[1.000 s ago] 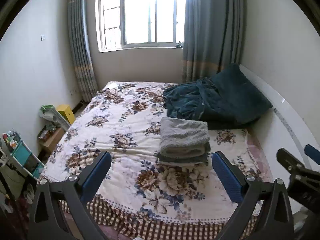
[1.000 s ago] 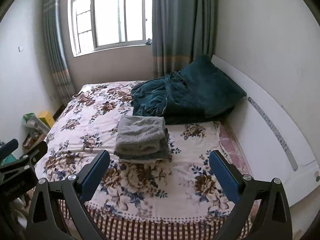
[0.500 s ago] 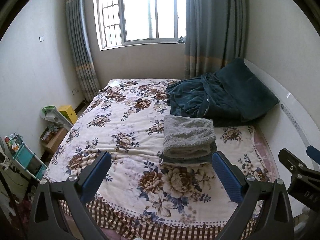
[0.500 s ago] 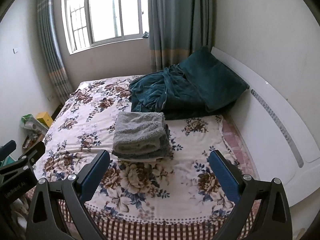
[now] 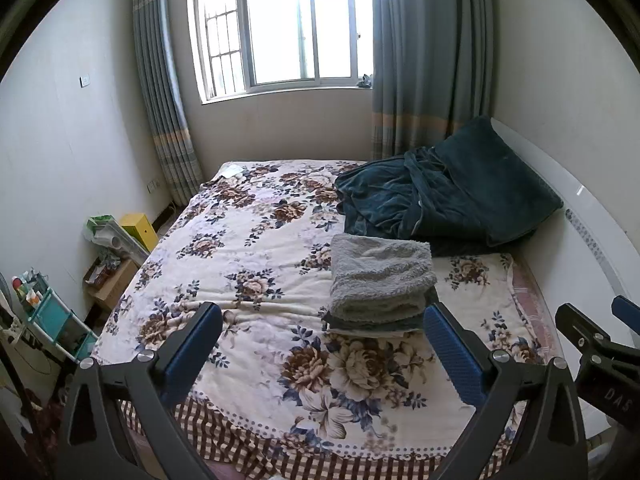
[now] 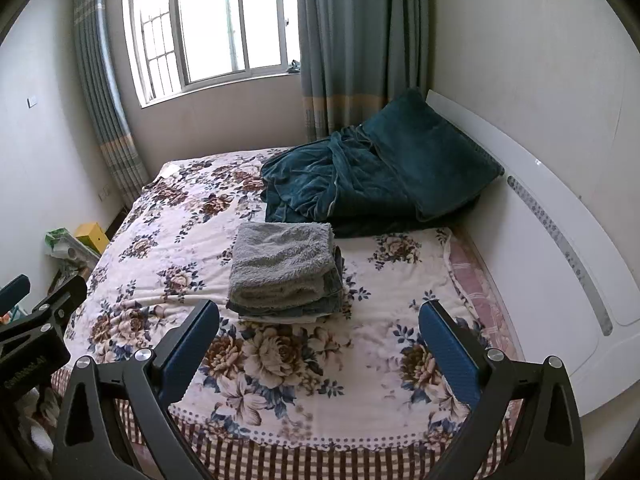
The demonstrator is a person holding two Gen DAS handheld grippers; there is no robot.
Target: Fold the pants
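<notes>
A folded stack of grey fleecy pants [image 5: 380, 280] lies on the flowered bedspread [image 5: 248, 248], right of the middle; it also shows in the right wrist view [image 6: 282, 272]. My left gripper [image 5: 320, 344] is open and empty, held above the foot of the bed, short of the stack. My right gripper [image 6: 320, 344] is open and empty, also above the foot of the bed. Each gripper shows at the other view's edge.
A dark teal blanket and pillow [image 5: 448, 196] are heaped at the head by the white headboard [image 5: 592, 232]. A window with curtains [image 5: 288, 28] is behind. Boxes and a small teal shelf [image 5: 52, 316] stand on the floor left of the bed.
Both grippers have pulled back and risen from the bed, so the stack and bed look smaller and lower. Both stay open.
</notes>
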